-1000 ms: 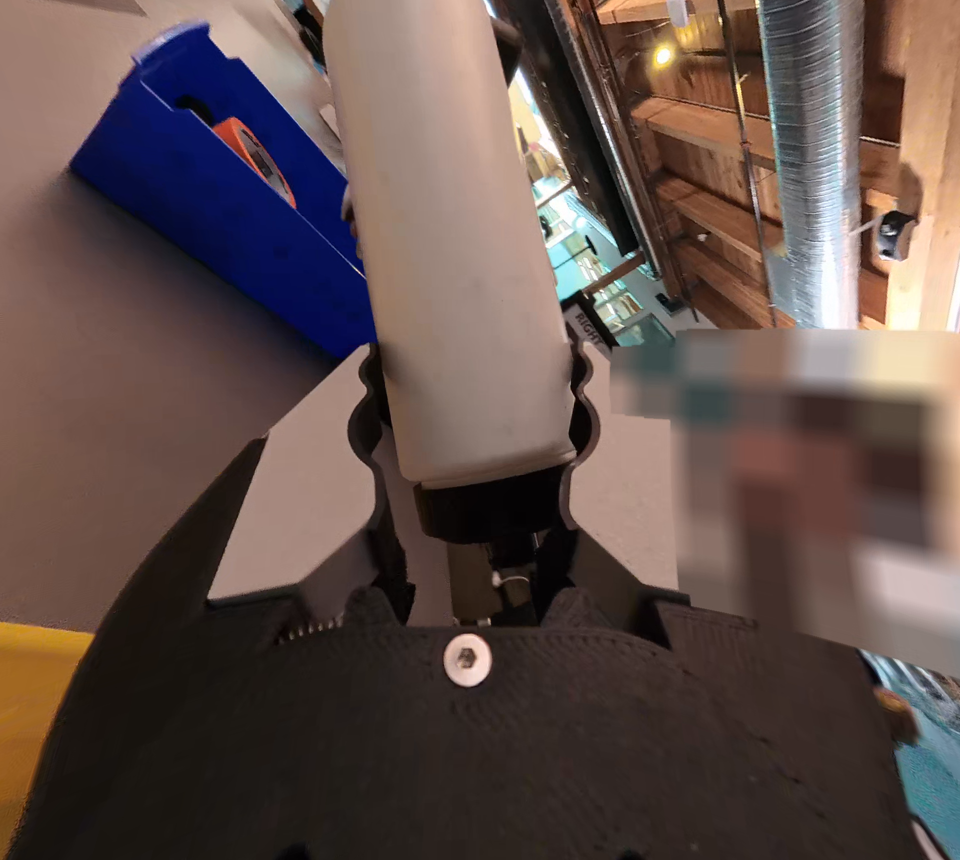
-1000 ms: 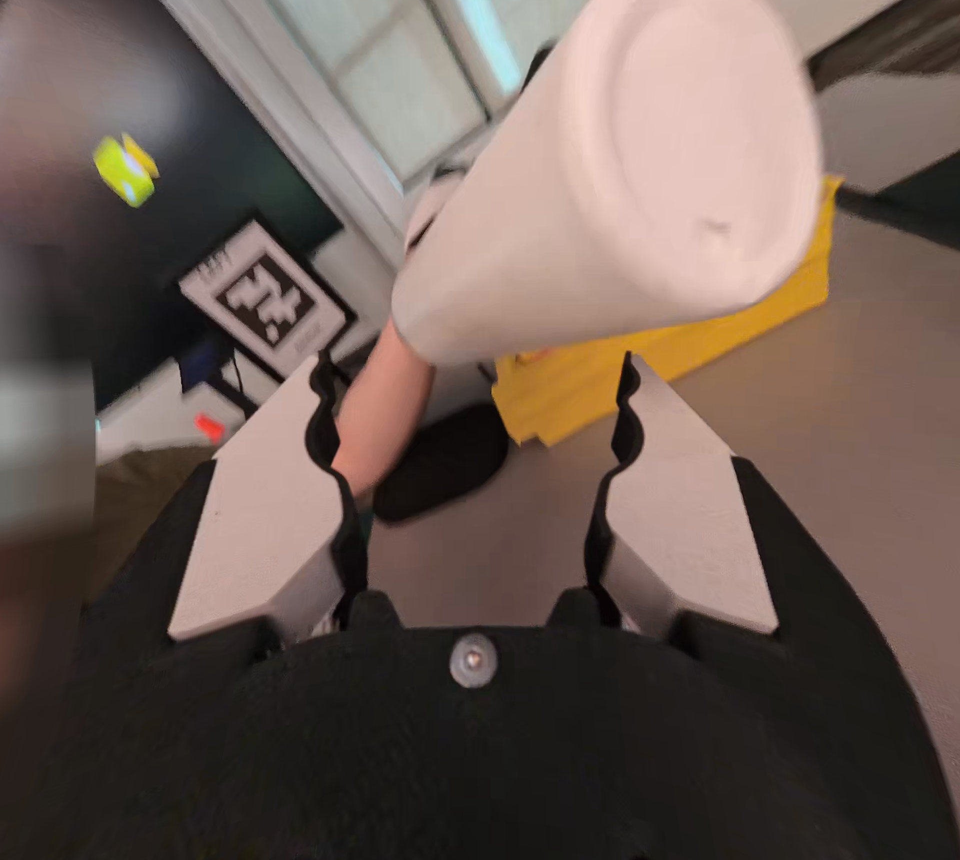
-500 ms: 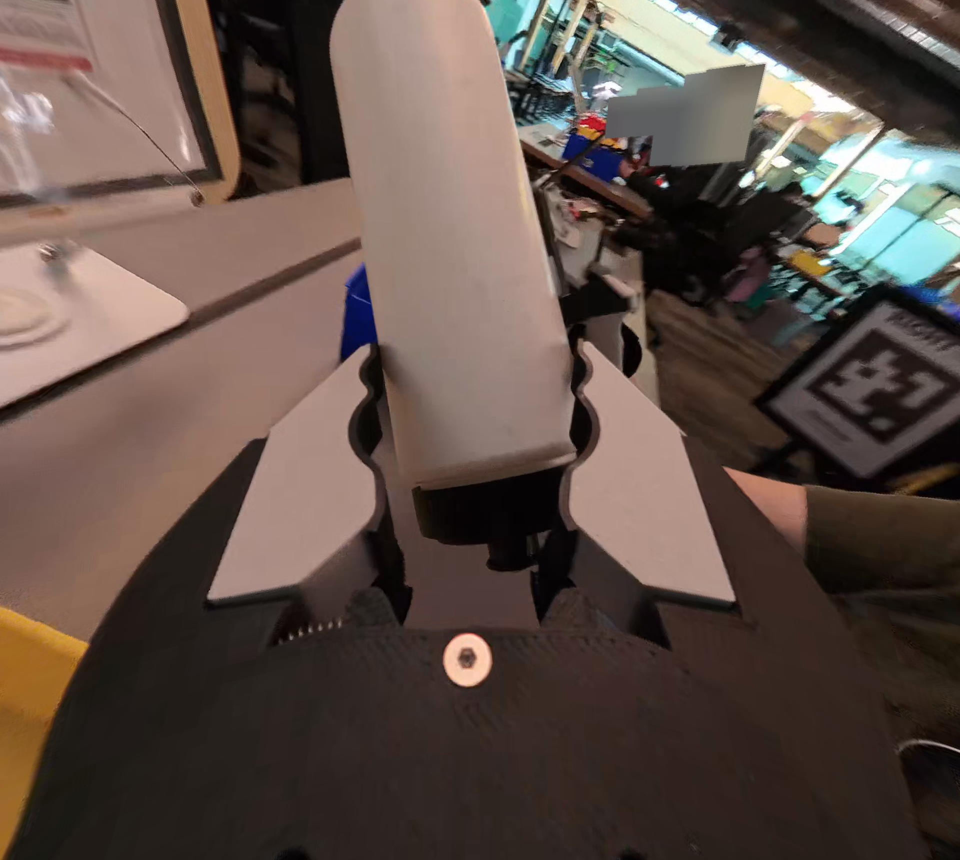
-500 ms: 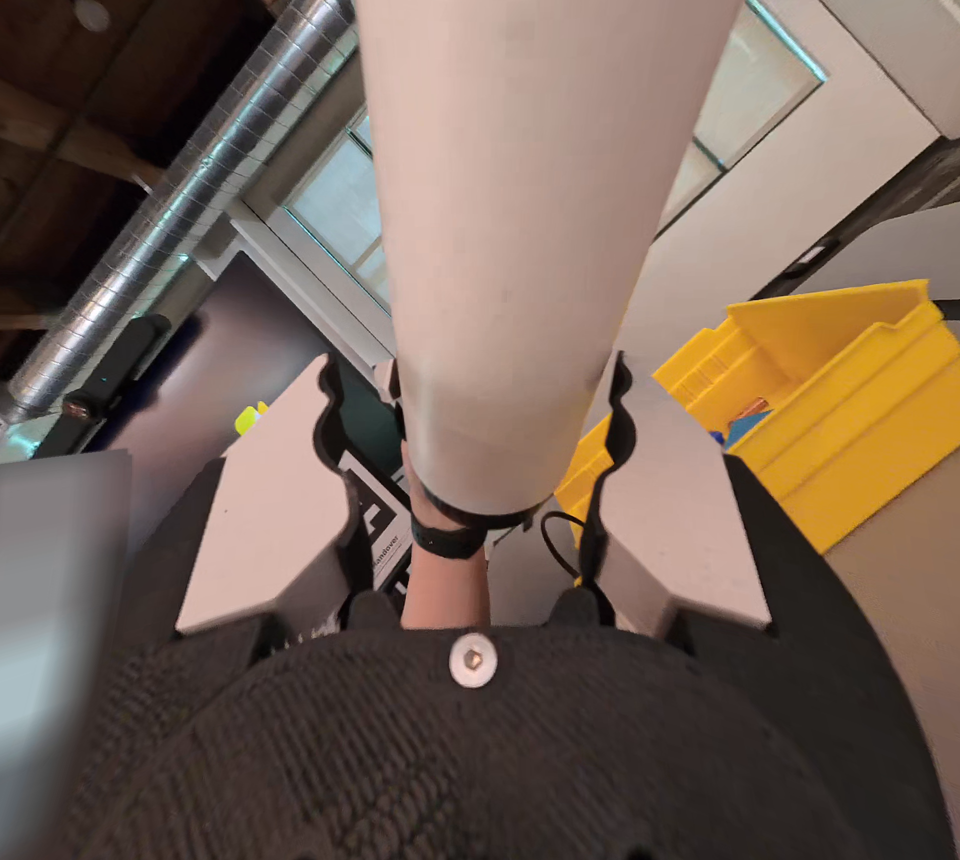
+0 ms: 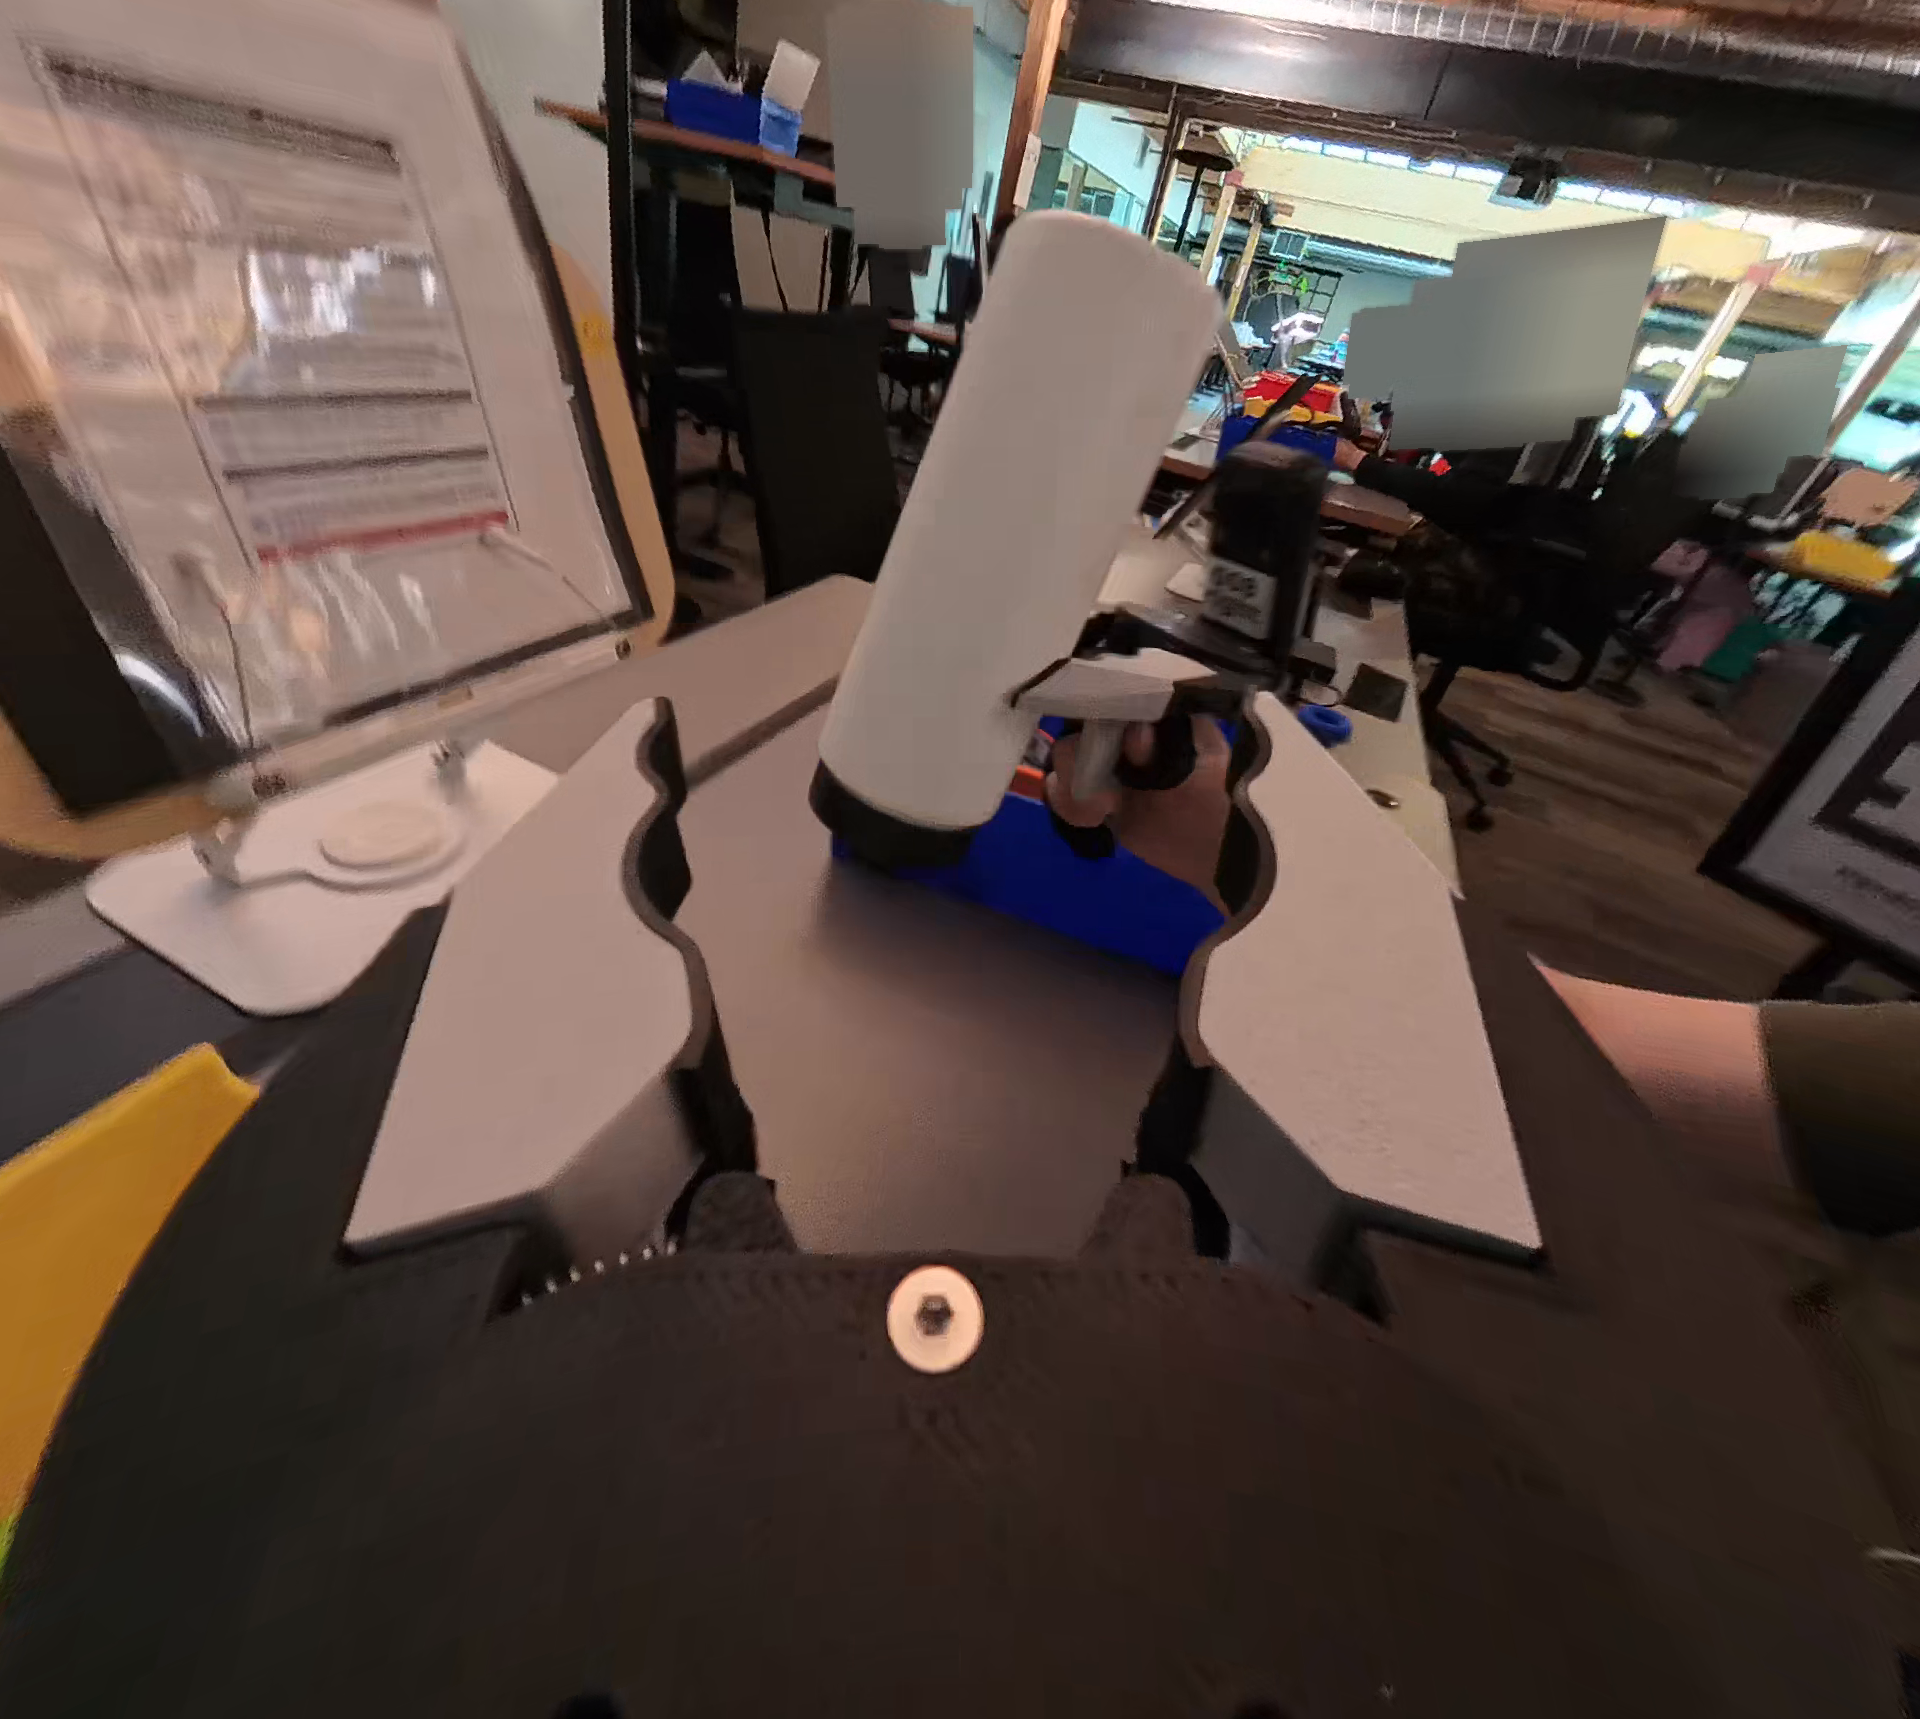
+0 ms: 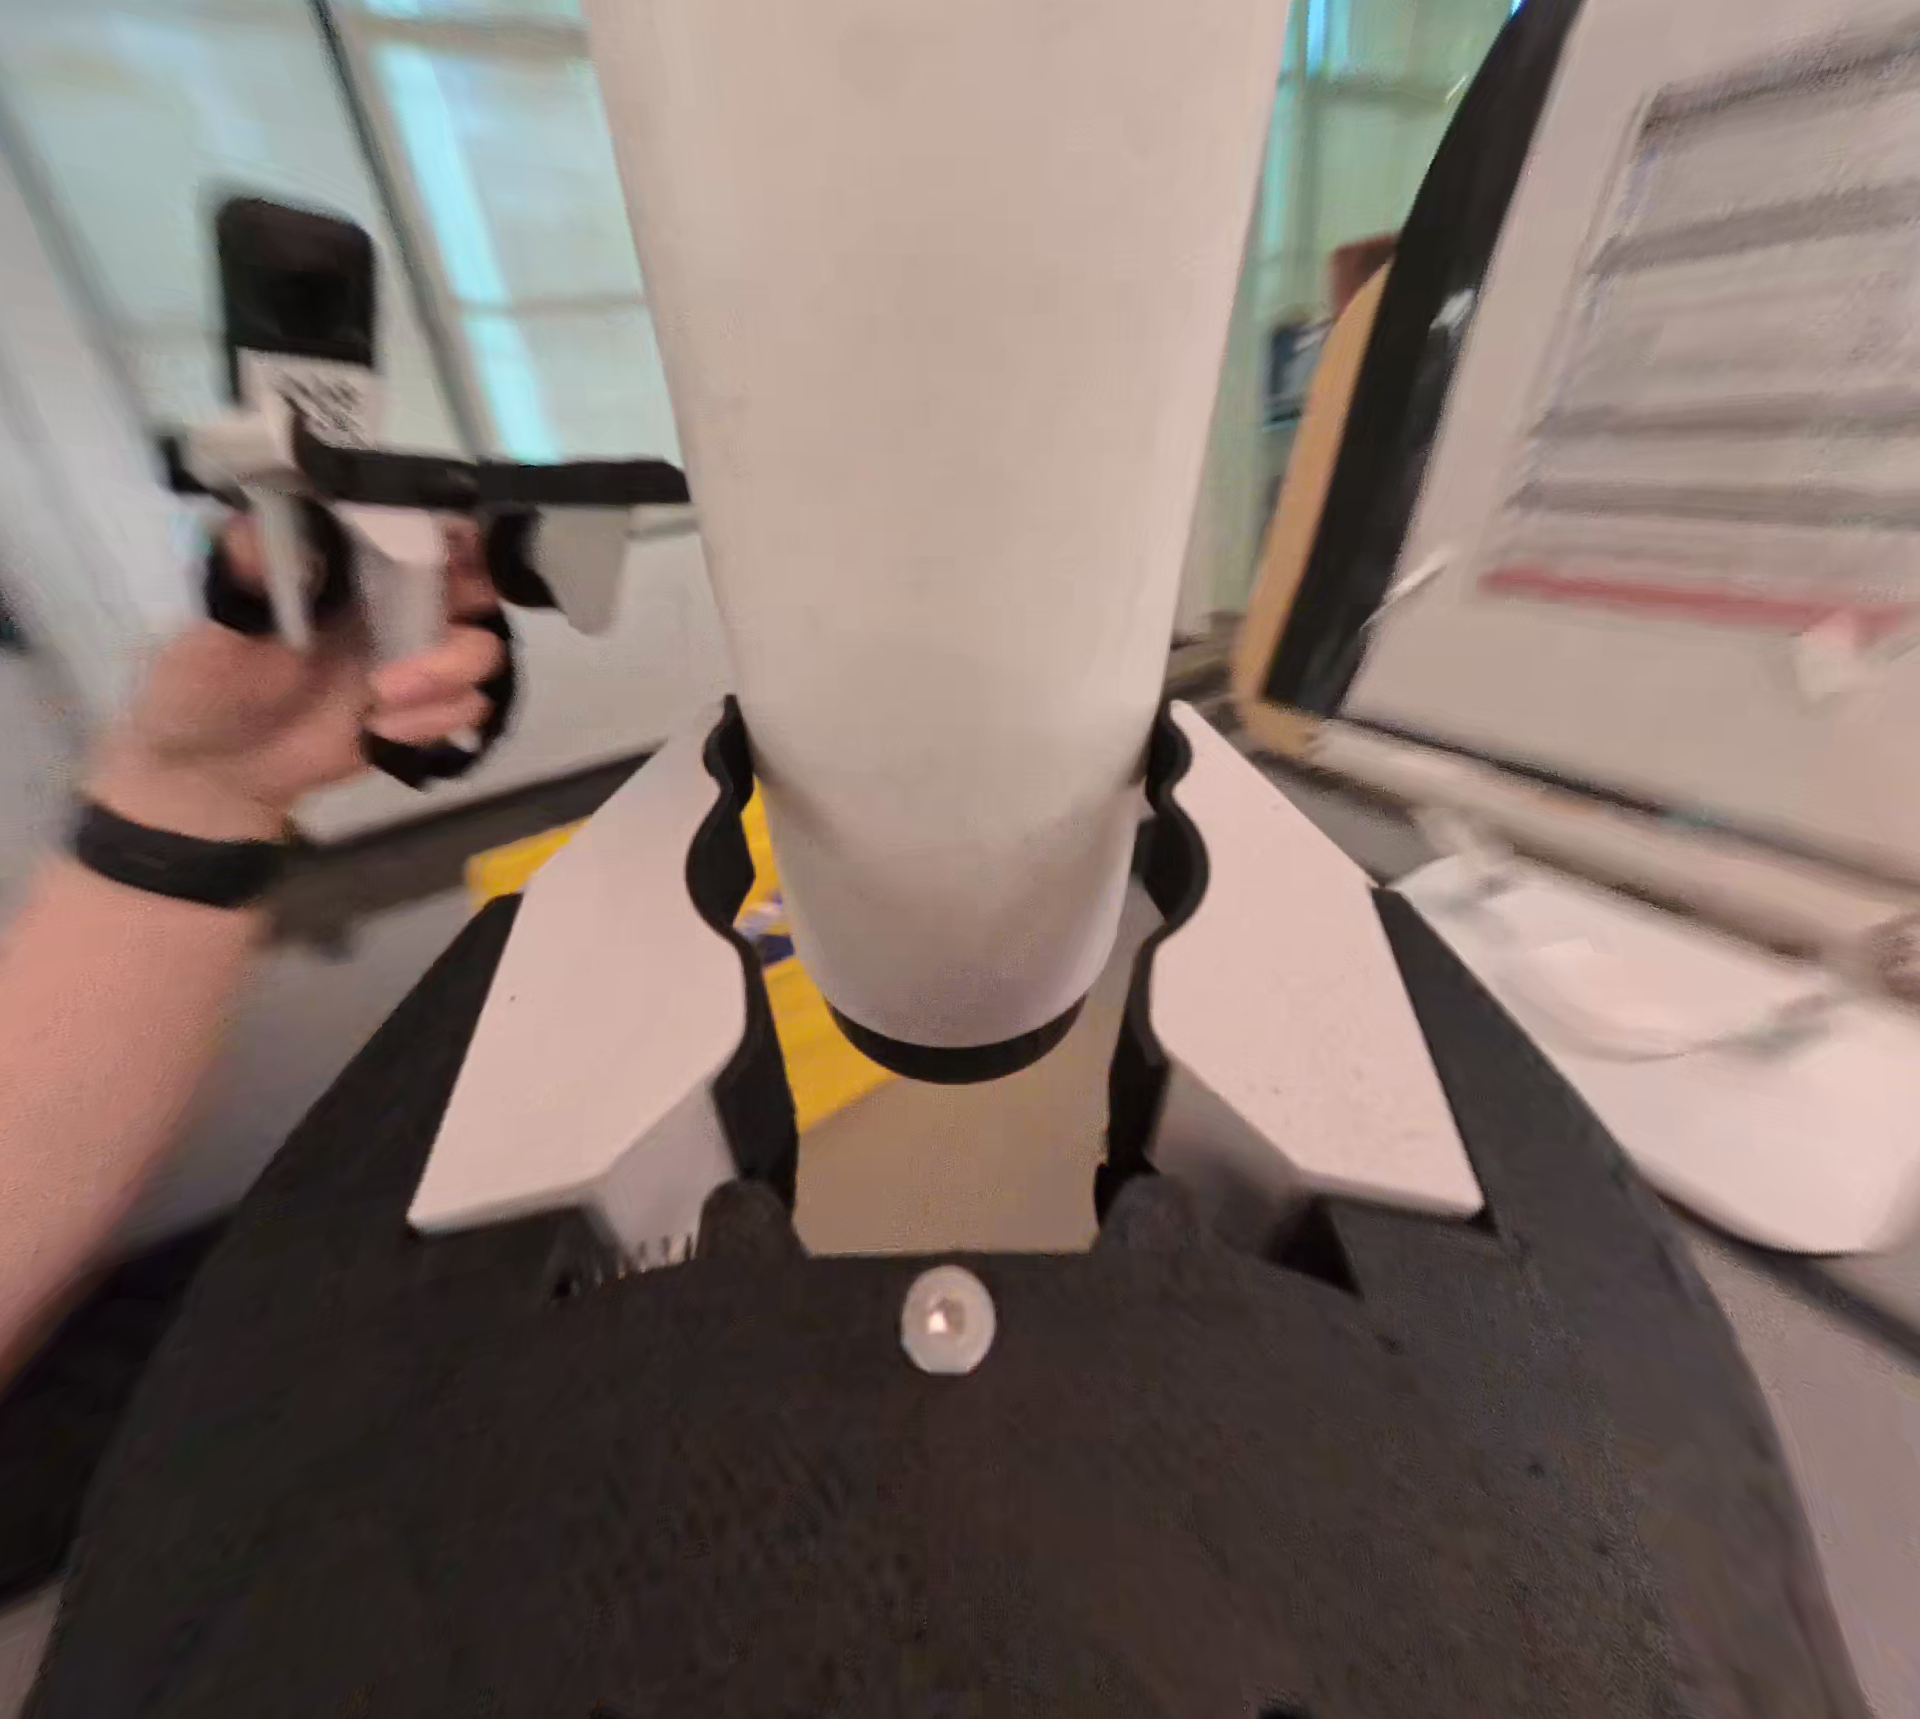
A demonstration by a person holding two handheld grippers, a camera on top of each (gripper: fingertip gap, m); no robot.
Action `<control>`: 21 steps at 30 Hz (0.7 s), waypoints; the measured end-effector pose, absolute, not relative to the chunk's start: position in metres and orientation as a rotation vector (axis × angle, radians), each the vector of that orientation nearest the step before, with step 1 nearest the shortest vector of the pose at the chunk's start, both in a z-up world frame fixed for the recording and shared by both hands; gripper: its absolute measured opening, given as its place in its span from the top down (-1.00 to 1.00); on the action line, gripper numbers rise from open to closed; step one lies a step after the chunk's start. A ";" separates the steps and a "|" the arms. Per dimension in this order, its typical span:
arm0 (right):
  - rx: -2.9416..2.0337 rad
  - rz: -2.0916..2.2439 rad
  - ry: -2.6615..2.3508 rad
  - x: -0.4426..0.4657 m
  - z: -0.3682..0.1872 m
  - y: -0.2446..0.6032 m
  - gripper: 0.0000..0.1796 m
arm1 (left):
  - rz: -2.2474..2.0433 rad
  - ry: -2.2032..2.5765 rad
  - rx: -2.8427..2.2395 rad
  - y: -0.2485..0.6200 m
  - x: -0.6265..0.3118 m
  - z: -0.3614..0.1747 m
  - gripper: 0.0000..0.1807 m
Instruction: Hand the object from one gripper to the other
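Observation:
A white cylindrical bottle (image 6: pixel 935 319) with a black cap end stands tilted between my right gripper's (image 6: pixel 951 755) jaws, which are shut on its lower part. In the left wrist view the bottle (image 5: pixel 1018 526) hangs ahead above the table, with one grey finger (image 5: pixel 1091 690) of the right gripper pressed against its side. My left gripper (image 5: pixel 956 765) is open and empty, a short way back from the bottle. It also shows in the right wrist view (image 6: pixel 499 568) to the left of the bottle, open and apart from it, held by a hand.
A blue bin (image 5: pixel 1039 869) sits on the grey table (image 5: pixel 935 1046) behind the bottle. A yellow bin (image 5: pixel 94 1181) is at the near left and shows below the bottle (image 6: pixel 520 869). A framed sheet on a white stand (image 5: pixel 312 474) stands at the left.
My left gripper opened and drew back from the bottle. My right gripper closed on the bottle and now holds it alone.

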State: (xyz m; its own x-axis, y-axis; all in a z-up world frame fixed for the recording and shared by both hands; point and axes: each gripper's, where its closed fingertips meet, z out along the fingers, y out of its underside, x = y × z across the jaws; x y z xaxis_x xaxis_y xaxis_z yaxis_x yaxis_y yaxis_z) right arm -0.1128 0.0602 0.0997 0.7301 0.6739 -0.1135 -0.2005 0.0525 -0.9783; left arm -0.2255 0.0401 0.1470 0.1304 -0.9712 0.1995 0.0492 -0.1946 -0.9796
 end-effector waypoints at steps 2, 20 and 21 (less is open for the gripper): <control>-1.320 0.407 -0.513 -0.105 0.113 0.053 0.15 | -1.182 0.995 -1.277 0.030 -0.218 0.157 -0.24; -0.861 -0.553 -0.656 -0.150 0.174 -0.015 0.15 | -0.655 0.911 -0.865 -0.040 -0.155 0.189 -0.21; -0.856 -0.550 -0.665 -0.155 0.174 -0.018 0.15 | -0.650 0.913 -0.837 -0.044 -0.157 0.191 -0.17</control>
State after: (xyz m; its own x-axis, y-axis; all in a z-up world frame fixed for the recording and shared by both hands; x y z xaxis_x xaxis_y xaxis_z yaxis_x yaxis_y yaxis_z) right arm -0.1554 -0.0177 0.1740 0.6712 -0.1728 0.7209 0.6757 0.5427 -0.4990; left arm -0.1565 -0.0444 0.1906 0.4680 -0.7814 -0.4128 0.1343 0.5245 -0.8407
